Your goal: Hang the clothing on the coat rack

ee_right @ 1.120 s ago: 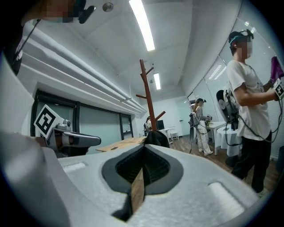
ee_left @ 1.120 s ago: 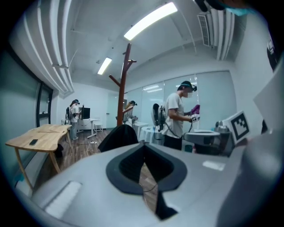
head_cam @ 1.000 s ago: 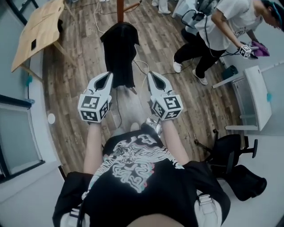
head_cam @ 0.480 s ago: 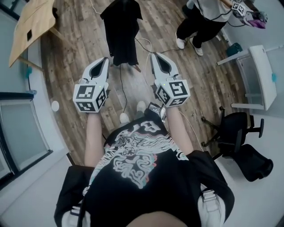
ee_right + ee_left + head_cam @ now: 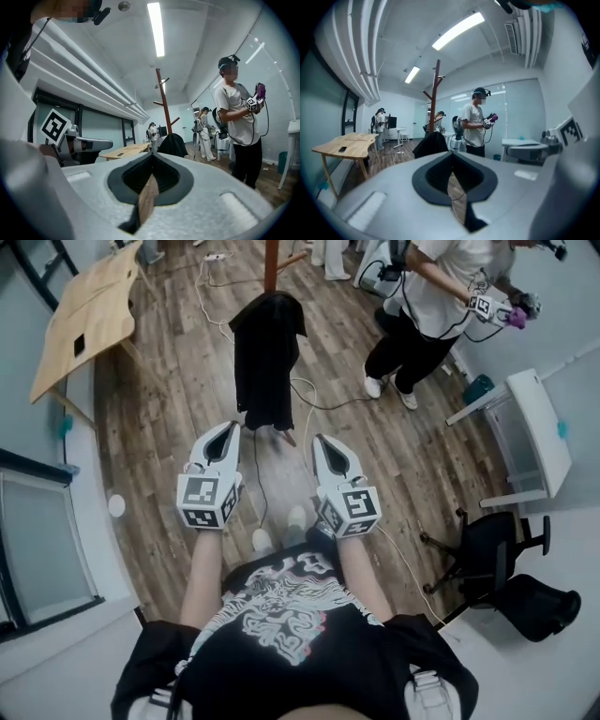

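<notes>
1. Head view
   - The left gripper (image 5: 229, 428) and right gripper (image 5: 322, 441) are held side by side in front of the person. Both are pinched closed and carry nothing.
   - The black garment (image 5: 266, 357) already hangs on the rack (image 5: 273, 261), straight ahead of the grippers.
   - Its long axis runs down from the hook toward the floor, and its hem falls in line with the gap between the two tips.
   - The left tip looks slightly nearer to it, though neither touches it.
   - Another person (image 5: 424, 310) works at the upper right, well apart from the rack.
   - Compared with half a second ago, the garment sits lower in the picture and the rack's pole shows above it. The grippers are lower and closer together, and both are closed as before.

2. Left gripper view
   - The left gripper (image 5: 453, 174) has its jaws together, with only a sliver of floor showing through and nothing between them.
   - The garment (image 5: 431, 144) hangs well ahead, a little left of the jaw line, under the rack (image 5: 436, 96).

3. Right gripper view
   - The right gripper (image 5: 150, 185) is likewise closed and empty.
   - The garment (image 5: 172, 145) hangs ahead, a little right of the jaw line, so it lies between the two grippers.
   - The hanging looks done, and any further reach would go straight forward.
</notes>
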Demonstrator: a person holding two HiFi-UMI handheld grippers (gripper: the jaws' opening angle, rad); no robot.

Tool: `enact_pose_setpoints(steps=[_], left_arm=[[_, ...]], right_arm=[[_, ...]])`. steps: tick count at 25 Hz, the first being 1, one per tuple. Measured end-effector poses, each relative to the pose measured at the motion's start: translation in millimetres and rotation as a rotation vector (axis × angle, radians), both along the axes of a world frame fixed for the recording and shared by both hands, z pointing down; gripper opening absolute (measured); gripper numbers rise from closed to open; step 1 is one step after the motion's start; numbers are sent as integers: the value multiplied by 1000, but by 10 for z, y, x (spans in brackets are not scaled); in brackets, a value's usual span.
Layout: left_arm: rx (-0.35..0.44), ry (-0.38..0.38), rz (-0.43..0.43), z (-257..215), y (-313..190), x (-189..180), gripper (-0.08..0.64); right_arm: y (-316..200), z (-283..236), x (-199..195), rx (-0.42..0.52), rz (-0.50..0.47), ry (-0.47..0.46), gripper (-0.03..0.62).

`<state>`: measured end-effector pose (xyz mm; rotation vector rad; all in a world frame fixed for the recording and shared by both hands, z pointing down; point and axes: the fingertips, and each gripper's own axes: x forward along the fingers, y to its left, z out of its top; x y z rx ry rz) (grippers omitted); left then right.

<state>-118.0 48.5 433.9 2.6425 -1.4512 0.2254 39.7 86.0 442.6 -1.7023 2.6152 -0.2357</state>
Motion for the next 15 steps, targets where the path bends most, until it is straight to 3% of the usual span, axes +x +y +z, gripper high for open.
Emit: enact_pose_setpoints(steps=[15], left_arm=[[17,2,-75,-167,420,120,-11]], right_arm=[[244,-179,-134,29,-126,10,-2]])
